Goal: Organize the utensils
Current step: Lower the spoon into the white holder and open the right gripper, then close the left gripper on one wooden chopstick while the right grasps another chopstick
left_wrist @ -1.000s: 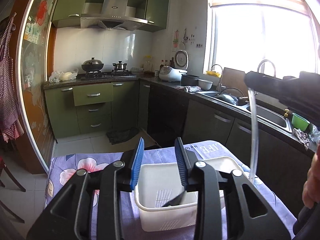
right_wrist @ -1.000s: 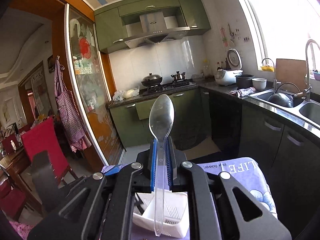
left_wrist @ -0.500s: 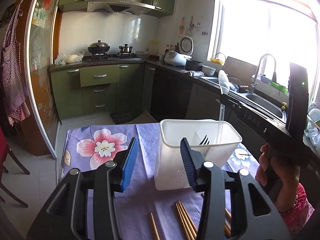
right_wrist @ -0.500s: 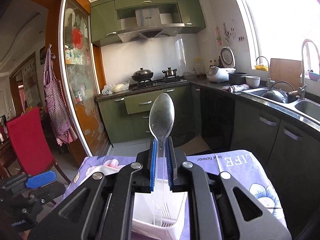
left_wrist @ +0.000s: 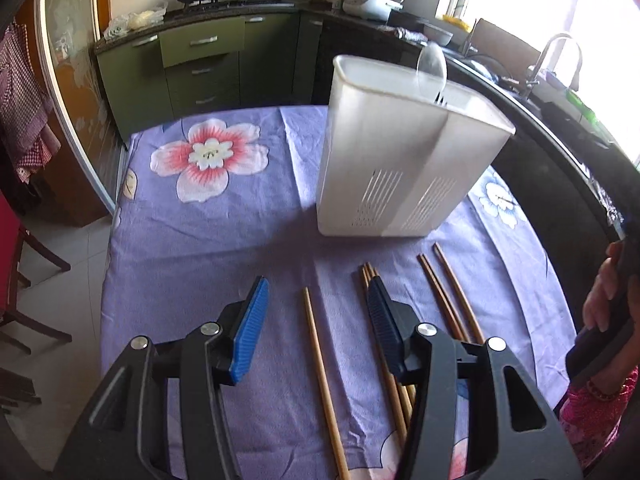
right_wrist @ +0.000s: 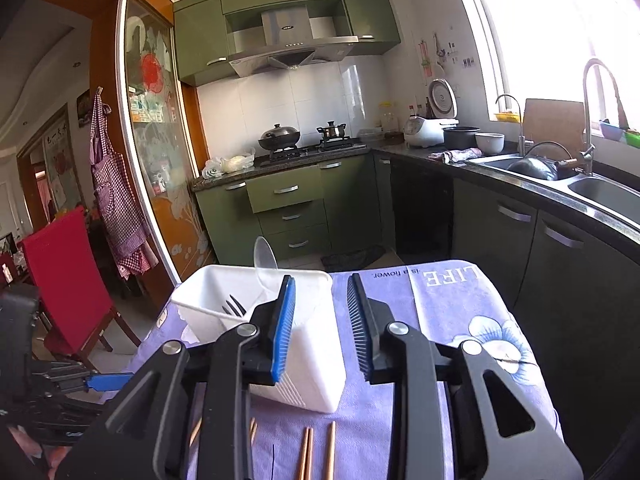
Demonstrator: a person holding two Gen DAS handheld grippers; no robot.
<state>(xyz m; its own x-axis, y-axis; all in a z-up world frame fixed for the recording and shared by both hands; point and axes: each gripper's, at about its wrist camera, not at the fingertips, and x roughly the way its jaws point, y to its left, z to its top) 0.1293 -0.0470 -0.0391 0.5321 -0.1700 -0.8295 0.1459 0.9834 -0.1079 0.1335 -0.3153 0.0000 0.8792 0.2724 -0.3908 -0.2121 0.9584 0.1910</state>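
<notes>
Hovering low in the left wrist view, the left tool [left_wrist: 316,320] gapes empty over chopsticks [left_wrist: 448,296] on the desk [left_wrist: 192,240]; the white holder [left_wrist: 400,160] stands upper centre. Right wrist view: the right tool [right_wrist: 320,324] is spread apart, empty, with the clear spoon [right_wrist: 265,260] and a fork [right_wrist: 236,306] in the holder at left centre.

1 white utensil holder [left_wrist: 400,160] on the bench, w/ 1 clear plastic spoon [left_wrist: 431,72] and 1 dark fork [right_wrist: 235,306] standing in it. Loose wooden chopsticks [left_wrist: 448,296] on the purple cloth: 1 single, a bunch of approx. 3, then 3 more to the right, so about 7; exact no. in the bunch is hard to tell. 2 grippers, 2 fingers [left_wrist: 250,330] each.
</notes>
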